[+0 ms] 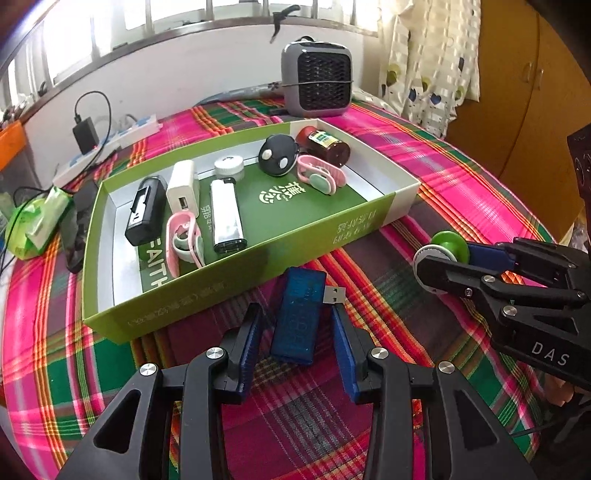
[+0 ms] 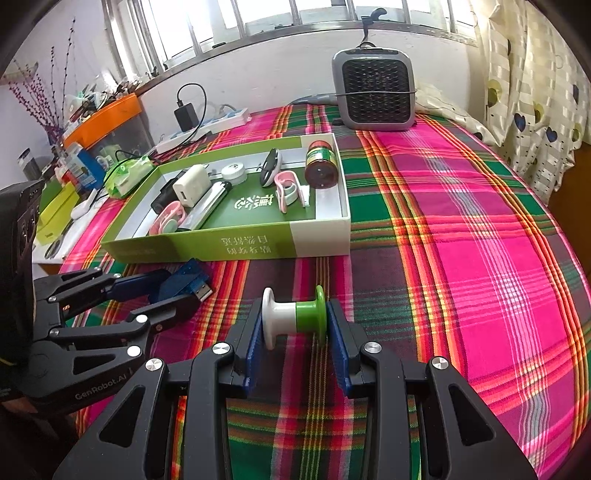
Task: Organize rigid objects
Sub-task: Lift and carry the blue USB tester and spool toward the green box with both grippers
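- While the green box [image 1: 236, 280] lies on the plaid cloth, a blue USB stick [image 1: 299, 317] just before it is straddled by the left gripper [image 1: 295, 347], jaws parted, untouching.
- Right of that stick, a white-green spool [image 2: 295, 317] is bracketed by the right gripper [image 2: 295, 339]; whether it is clamped cannot be told.

Both grippers low, level: left gripper [image 1: 297, 328] jaws apart, right gripper [image 2: 295, 328] jaws clamped.

Bright daylight pours from the blown-out window [image 1: 221, 14] along the top of both frames. Shadows on the plaid cloth [image 2: 461, 258] are soft. Fisheye bending curves edges; corners go dark.
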Demonstrator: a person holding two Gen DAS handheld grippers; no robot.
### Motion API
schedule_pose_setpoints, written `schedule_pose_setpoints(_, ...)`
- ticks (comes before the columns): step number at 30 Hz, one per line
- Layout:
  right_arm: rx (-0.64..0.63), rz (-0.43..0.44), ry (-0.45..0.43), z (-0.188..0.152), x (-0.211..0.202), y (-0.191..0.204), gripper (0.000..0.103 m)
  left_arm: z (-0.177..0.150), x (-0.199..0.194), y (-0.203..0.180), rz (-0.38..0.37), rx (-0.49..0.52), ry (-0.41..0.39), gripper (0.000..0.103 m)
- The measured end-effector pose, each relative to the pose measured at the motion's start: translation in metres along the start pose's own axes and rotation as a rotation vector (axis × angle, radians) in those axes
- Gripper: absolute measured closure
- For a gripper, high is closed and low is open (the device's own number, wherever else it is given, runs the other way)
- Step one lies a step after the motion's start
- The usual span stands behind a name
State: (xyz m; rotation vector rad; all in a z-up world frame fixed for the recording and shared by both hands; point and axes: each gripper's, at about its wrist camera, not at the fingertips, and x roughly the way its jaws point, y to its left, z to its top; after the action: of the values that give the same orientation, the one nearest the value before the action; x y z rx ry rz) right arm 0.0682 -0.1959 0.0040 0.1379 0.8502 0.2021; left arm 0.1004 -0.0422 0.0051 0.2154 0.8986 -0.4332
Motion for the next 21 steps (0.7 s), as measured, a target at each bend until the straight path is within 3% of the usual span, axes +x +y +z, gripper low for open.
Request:
schedule_pose_setpoints(6,-0.001,-0.002,0.000,-0.0003,0.0000,0.0001,0.069,-0.0007,-0.0009,0.0025,0.012,-0.017,-0.004,0.079)
schedule_pose_setpoints(21,-0.011,-0.009,0.002,0.0002,0.0012,0.0020,0.069,-0.0013,-0.0018,0.0042,0.012,-0.032,-0.006,0.082)
